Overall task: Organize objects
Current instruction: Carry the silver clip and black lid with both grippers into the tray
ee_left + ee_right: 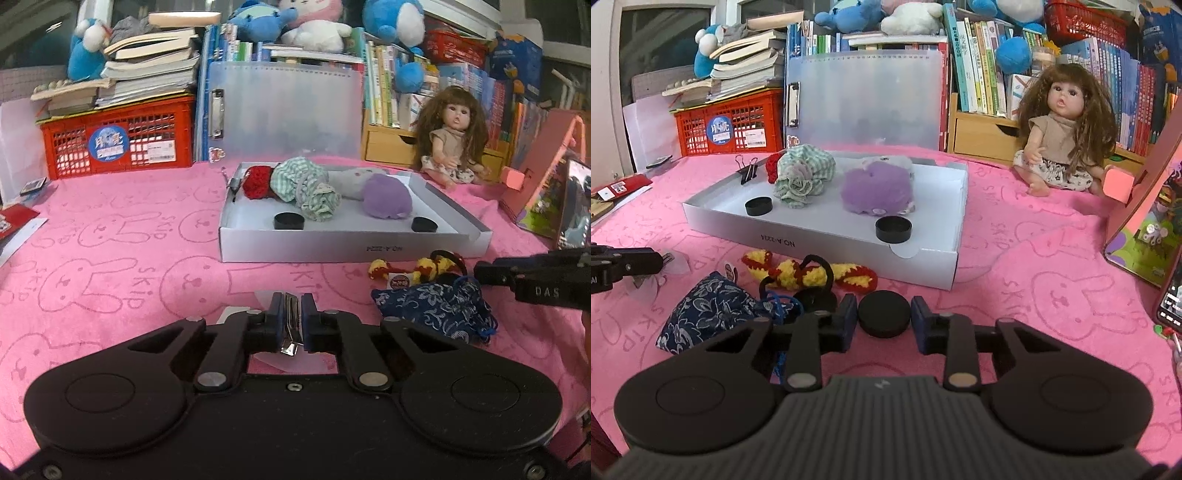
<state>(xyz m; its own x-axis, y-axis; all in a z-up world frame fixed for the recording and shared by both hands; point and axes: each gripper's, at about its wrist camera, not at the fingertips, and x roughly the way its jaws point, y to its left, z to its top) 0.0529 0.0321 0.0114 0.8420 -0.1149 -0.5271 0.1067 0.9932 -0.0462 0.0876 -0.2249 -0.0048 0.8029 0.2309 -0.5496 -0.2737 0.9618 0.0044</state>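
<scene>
A white tray box (354, 249) (820, 243) on the pink cloth holds a red yarn ball (258, 182), a green striped cloth (306, 188) (803, 175), a purple plush (386, 197) (875, 192), two black caps (289, 220) (893, 229) and a binder clip (748, 171). My left gripper (293, 312) is shut on a small clear packet with a shiny piece (291, 328). My right gripper (884, 314) has its fingers around a black round cap (884, 312) on the cloth. A blue floral pouch (432, 310) (709, 312) and a yellow-red crochet toy (413, 271) (812, 275) lie in front of the box.
A doll (452, 144) (1063, 136) sits at the back right. A red crate (118, 140) with books, a clear folder (288, 110), bookshelves and plush toys line the back. A pink toy house (1145, 206) stands at the right. Another black cap (812, 301) lies beside the pouch.
</scene>
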